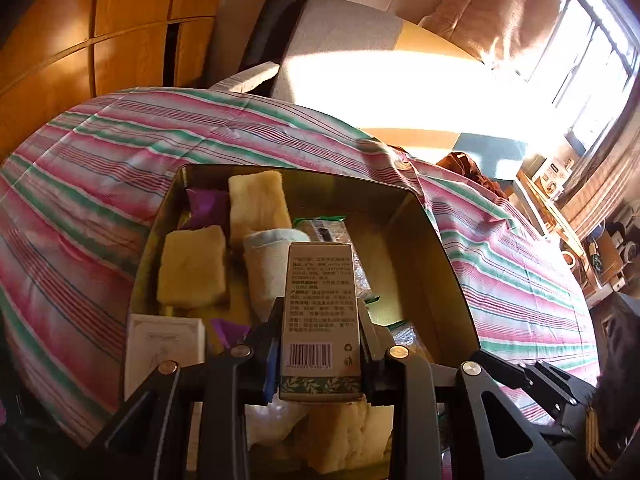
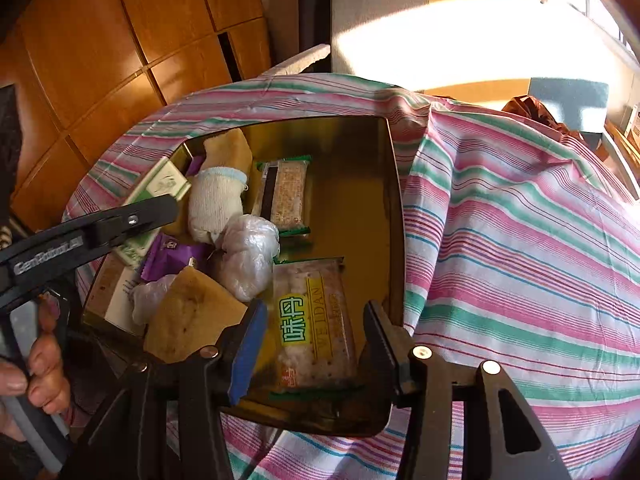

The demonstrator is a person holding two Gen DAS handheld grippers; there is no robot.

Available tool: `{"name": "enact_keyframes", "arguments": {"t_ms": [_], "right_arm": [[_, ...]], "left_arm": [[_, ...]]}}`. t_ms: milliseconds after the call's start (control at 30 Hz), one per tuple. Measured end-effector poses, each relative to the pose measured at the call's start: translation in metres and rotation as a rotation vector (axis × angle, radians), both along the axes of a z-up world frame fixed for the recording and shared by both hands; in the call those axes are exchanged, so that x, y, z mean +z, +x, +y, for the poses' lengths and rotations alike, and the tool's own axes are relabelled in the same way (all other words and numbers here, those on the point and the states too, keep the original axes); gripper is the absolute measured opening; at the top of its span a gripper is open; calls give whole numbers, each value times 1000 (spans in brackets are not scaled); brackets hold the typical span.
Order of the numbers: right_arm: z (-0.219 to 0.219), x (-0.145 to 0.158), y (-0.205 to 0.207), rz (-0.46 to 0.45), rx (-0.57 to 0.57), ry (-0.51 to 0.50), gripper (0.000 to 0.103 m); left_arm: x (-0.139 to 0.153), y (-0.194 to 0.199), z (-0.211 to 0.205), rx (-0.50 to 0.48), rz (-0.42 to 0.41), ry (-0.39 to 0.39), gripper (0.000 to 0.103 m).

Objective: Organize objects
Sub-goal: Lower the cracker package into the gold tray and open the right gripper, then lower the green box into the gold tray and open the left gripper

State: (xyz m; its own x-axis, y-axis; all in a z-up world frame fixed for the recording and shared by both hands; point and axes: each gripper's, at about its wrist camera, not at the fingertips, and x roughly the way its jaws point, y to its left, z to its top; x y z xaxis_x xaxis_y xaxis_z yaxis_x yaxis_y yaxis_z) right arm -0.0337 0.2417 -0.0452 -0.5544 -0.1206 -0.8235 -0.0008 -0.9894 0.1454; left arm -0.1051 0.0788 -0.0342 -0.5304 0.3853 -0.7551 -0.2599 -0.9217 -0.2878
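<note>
Gold rectangular tin tray (image 2: 394,200) on striped cloth (image 2: 520,240): already holds yellow sponges, cracker packets (image 2: 314,320), rolled white sock (image 2: 216,200), purple wrappers. My left gripper (image 1: 320,344) pinches a tall olive printed carton (image 1: 320,312) above the tray, not yet placed; my right gripper (image 2: 312,344) hangs spread and empty over the near corner

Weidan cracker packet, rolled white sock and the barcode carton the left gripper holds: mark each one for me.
Weidan cracker packet (image 2: 310,322): right wrist view, on its yellow label.
Rolled white sock (image 2: 216,204): right wrist view, middle of the knit body.
Barcode carton (image 1: 320,304): left wrist view, on the printed back face, between the left fingers.
</note>
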Motion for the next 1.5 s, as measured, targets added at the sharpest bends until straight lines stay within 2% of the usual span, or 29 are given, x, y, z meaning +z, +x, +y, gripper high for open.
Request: {"name": "enact_keyframes", "arguments": {"t_ms": [100,300,367,467,533,600,700,733,767,867,967,1133,1333,1500], "right_arm": [[3,4,12,29,-8,2,51],[12,7,23,56,-34,8,51],[15,8,23,65,-40,4,51],[18,8,24,76,-52,8,51],[20,8,24,78,-62,4,51],[20,8,23,85,-70,5,51],[15,11,24,102,-76,31,51],[14,11,24,107,-80,43,51],[12,12,25,113,-86,53,52],[7,17,29,146,-118,72,63],[2,26,34,190,-141,87,67],[-11,34,43,232,-136,106,69],[-26,28,51,217,-112,117,69],[-35,28,53,213,-101,130,69]], "left_arm": [[-4,-16,20,-19,-28,14,30],[-5,-41,58,-58,-30,7,30],[-5,-47,62,-55,-37,11,34],[-2,-46,54,-34,-29,22,46],[1,-41,44,-19,-18,24,48],[3,-32,35,-6,2,-9,54],[6,-13,17,28,47,-78,66],[8,-5,11,45,67,-104,73],[9,3,4,65,83,-125,80],[13,27,-15,109,121,-153,91],[15,50,-31,160,160,-187,103],[20,79,-51,223,197,-217,103],[24,99,-56,254,225,-261,103],[27,111,-56,249,245,-241,103]]}}
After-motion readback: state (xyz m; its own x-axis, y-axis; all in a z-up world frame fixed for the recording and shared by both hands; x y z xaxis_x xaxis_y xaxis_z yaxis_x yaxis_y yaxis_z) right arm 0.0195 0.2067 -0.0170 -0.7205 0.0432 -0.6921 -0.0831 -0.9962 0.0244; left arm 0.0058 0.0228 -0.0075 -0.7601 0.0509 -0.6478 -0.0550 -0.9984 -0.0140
